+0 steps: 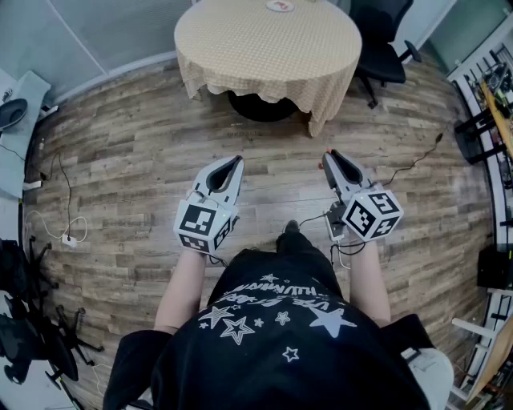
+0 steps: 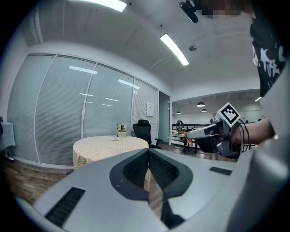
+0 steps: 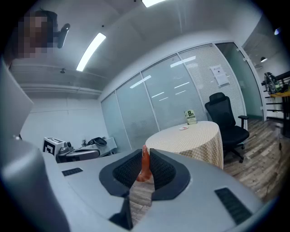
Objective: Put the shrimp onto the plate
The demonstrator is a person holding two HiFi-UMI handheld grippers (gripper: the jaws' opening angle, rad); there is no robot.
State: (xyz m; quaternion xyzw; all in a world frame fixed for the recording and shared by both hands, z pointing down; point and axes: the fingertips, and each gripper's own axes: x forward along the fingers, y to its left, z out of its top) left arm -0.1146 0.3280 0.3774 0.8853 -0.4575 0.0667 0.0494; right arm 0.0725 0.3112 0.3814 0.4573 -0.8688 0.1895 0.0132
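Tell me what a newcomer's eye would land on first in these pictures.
The orange shrimp pinched in the right gripper stands out at once, held out over the wooden floor. Ahead stands a round table draped in checks, with a small plate near its far edge. The left gripper is shut on nothing.

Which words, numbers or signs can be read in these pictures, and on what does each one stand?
"8": on the card sign standing on the round table; its smaller print is too small.
Black shirt print: letters not legible.
Paper notice on the glass wall: too small.
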